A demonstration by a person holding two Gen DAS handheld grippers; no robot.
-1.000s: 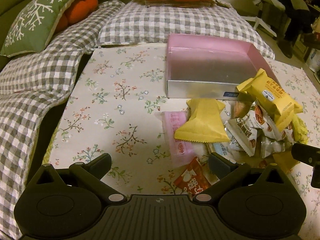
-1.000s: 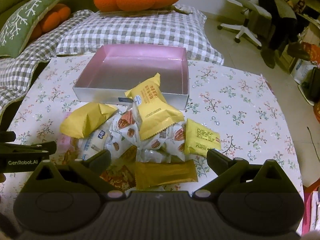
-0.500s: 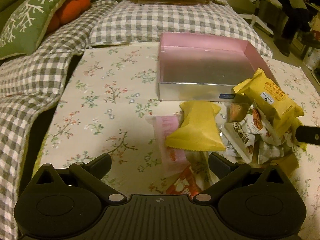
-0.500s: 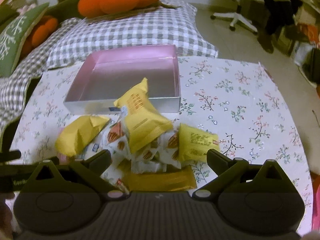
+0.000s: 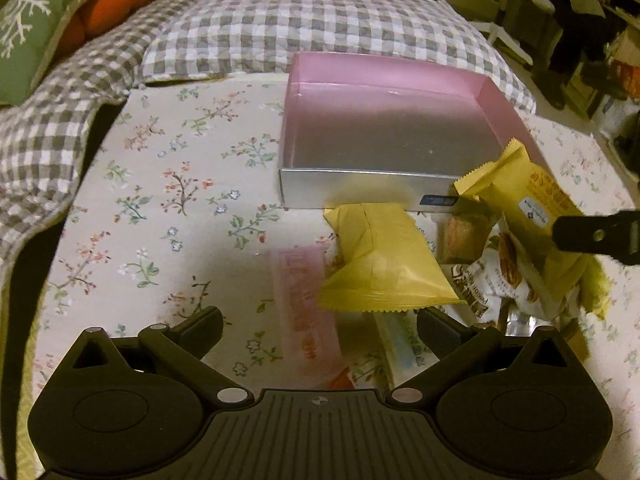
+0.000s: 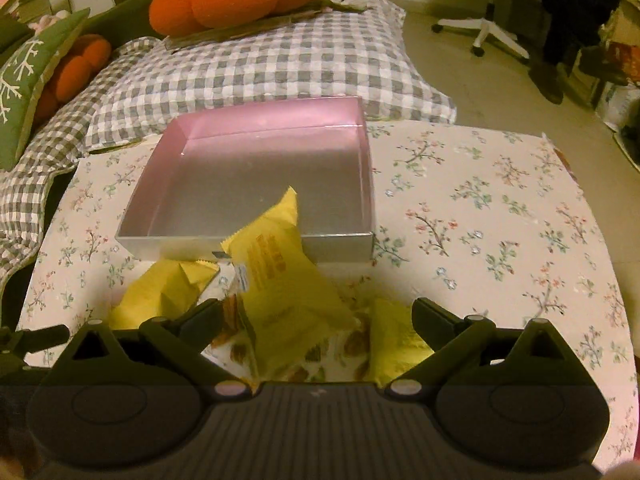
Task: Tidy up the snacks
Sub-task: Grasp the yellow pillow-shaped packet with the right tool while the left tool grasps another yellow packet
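Over the flowered surface (image 5: 168, 184), the left wrist view shows the left gripper (image 5: 318, 322) with jaws spread wide and empty above a pink wrapper (image 5: 306, 300) and a plain yellow packet (image 5: 384, 264). Just beyond sits the empty pink box (image 5: 384, 120).

From the right wrist view, the right gripper (image 6: 316, 314) hangs with jaws open over the snack pile, a printed yellow packet (image 6: 280, 276) between them, leaning on the box's front wall (image 6: 340, 242).
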